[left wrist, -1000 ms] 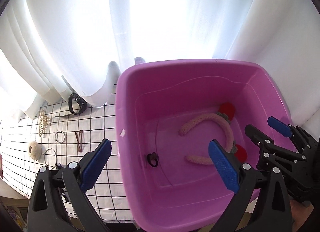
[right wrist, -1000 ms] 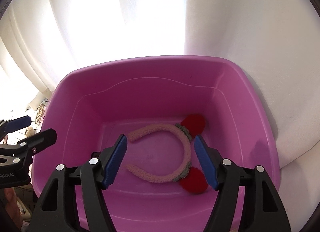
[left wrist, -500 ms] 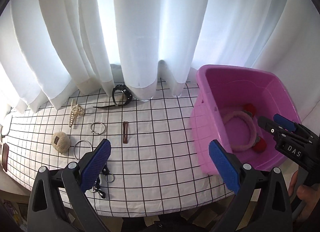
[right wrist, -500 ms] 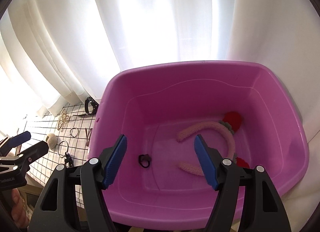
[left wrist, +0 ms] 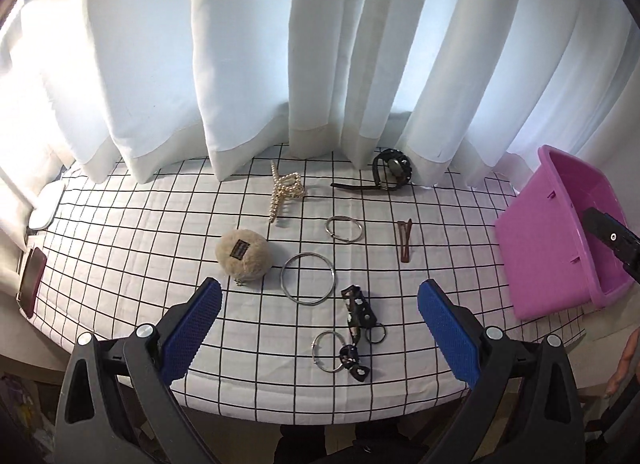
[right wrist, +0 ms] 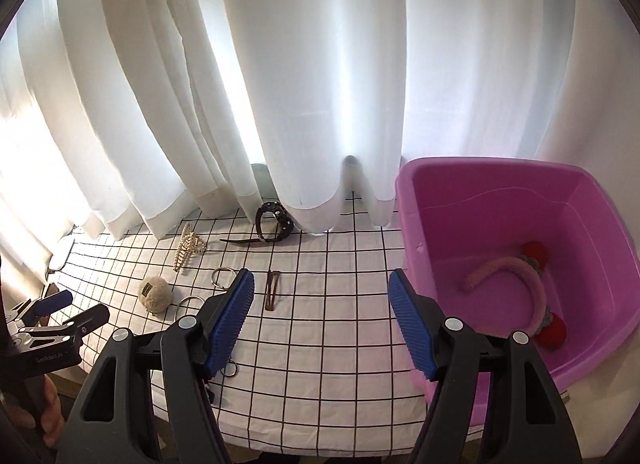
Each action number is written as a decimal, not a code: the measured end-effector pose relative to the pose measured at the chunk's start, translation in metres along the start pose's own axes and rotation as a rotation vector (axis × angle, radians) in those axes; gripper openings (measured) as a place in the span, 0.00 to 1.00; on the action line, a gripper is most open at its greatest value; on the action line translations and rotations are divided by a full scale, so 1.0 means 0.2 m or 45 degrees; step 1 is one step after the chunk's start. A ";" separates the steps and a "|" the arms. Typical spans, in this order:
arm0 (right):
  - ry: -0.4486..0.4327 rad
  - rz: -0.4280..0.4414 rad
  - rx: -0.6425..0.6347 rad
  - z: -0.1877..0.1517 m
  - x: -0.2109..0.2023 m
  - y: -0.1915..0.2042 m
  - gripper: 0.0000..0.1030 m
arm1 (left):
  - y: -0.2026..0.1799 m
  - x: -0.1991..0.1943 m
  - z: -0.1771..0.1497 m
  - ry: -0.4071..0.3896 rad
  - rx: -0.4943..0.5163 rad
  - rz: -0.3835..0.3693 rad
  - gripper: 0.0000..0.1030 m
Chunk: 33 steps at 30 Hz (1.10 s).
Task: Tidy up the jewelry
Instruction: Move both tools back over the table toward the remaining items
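Left tool [left wrist: 320, 316] gapes above silver ring [left wrist: 307, 279], glinting thin.

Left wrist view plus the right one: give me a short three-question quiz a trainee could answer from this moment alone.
1. True or false: the pink headband lies inside the purple tub.
2. Which item sits closest to the curtain? A) black watch B) fluffy beige ball C) brown hair clip
3. Fill in: the left gripper and the right gripper are both ____ and hold nothing.

Key: 1 true; 2 A; 3 open.
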State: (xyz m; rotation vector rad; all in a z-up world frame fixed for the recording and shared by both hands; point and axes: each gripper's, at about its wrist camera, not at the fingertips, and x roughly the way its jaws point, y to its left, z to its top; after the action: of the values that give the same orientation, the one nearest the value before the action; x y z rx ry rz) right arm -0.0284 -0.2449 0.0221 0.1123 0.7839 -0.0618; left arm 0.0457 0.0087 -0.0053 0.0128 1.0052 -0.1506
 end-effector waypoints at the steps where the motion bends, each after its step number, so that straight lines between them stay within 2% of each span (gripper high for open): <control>1: 0.004 -0.001 0.002 -0.01 0.01 0.04 0.65 | 0.06 0.01 -0.01 0.004 -0.008 0.007 0.94; 7: 0.046 -0.025 0.033 -0.08 0.09 0.24 0.65 | 0.35 0.09 -0.04 0.033 -0.041 0.026 0.94; 14: 0.127 -0.029 0.048 -0.17 0.23 0.34 0.65 | 0.51 0.25 -0.08 0.118 -0.063 0.048 0.94; 26: 0.291 0.004 0.043 -0.35 0.44 0.30 0.65 | 0.52 0.45 -0.21 0.190 -0.125 0.072 0.94; 33: 0.309 0.033 0.015 -0.39 0.50 0.31 0.65 | 0.50 0.49 -0.26 0.192 -0.157 0.092 0.94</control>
State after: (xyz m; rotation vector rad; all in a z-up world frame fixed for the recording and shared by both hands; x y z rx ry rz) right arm -0.0057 -0.1746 -0.0984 0.1430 1.0242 -0.0284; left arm 0.0676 0.1008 -0.1210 -0.0525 1.1615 -0.0213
